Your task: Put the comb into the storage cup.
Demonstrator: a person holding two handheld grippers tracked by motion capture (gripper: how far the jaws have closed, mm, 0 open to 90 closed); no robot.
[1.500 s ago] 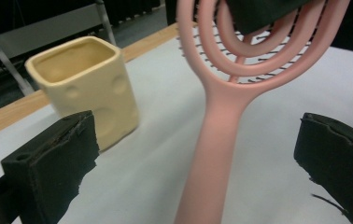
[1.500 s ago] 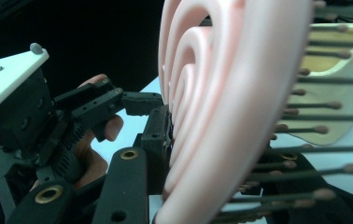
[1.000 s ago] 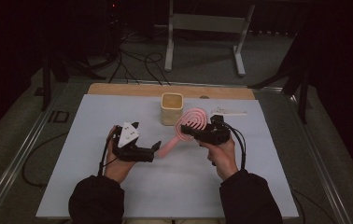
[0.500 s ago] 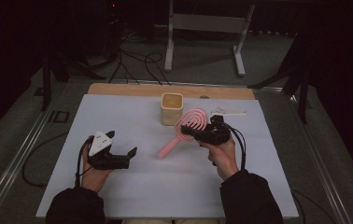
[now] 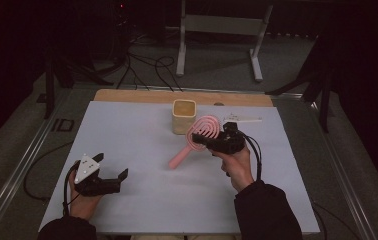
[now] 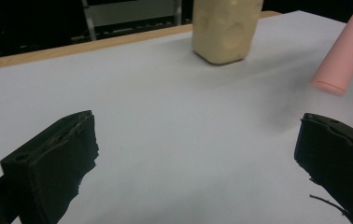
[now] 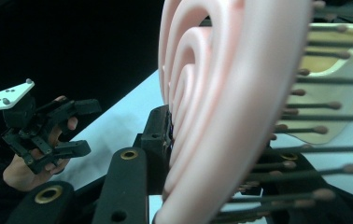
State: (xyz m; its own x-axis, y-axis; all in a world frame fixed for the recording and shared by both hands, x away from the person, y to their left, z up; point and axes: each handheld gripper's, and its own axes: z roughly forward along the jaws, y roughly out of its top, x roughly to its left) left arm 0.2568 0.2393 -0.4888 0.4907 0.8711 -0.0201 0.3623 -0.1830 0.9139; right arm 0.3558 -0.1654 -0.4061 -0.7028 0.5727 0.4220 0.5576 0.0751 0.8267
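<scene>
High view: my right gripper (image 5: pixel 208 140) pinches the brush (image 5: pixel 197 137).
My left gripper (image 5: pixel 111 174) hangs spread near the cup (image 5: pixel 183 116).

Left gripper (image 5: pixel 118 179) sits low near the table's front-left, its 2 jaws wide apart. Right gripper (image 5: pixel 208 141) is raised mid-table, jaws clamped.

Overhead forward-down view; two low claw-mounted close-ups sharing the cream cup (image 5: pixel 183 115).

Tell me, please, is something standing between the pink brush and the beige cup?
Nothing visible does. The right claw holds the pink brush by its head, right beside the beige cup, with bare table around.
</scene>
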